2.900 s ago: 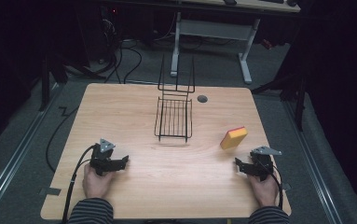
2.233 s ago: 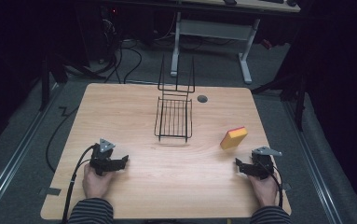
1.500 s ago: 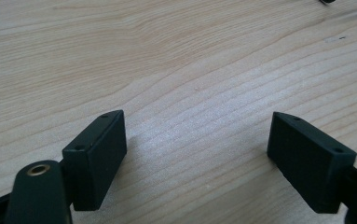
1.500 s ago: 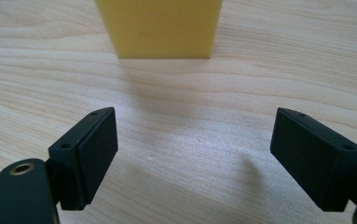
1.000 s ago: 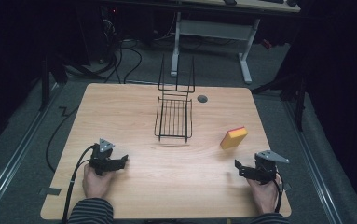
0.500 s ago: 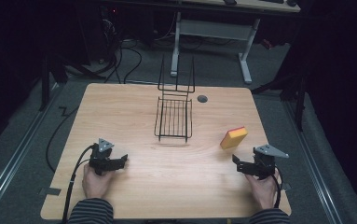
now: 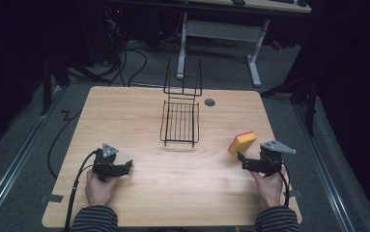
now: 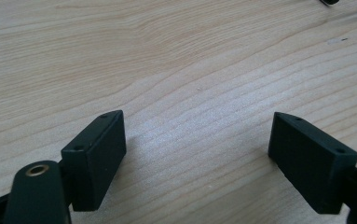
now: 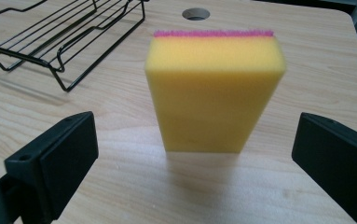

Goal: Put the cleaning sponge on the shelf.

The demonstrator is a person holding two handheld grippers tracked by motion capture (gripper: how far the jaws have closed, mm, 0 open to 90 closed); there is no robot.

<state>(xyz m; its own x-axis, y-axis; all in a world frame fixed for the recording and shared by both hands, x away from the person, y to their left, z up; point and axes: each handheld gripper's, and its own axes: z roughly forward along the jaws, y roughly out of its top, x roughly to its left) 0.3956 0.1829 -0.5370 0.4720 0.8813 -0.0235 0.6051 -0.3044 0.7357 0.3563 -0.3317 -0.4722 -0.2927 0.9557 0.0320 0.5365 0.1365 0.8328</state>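
Sponge [image 9: 213,93] lies flat on worktop [image 7: 173,188], right of the wire rack [image 7: 179,123], just ahead of right claw [image 7: 243,162]. Its jaws have just been opening, now wide, nothing between. Judged light, soft, compressible: pinch across the long yellow sides. Left claw [image 8: 197,154] wide, empty.

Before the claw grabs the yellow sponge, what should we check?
1. Right claw open wide, its jaws having just been opening: ok.
2. Sponge straight ahead of the right claw, lined up between its jaws: ok.
3. Jaws around the sponge: not ok, it lies ahead of them.
4. Nothing between the claw and the sponge: ok.
5. Wire rack apart from the sponge: ok.
6. Left claw resting far from the sponge: ok.
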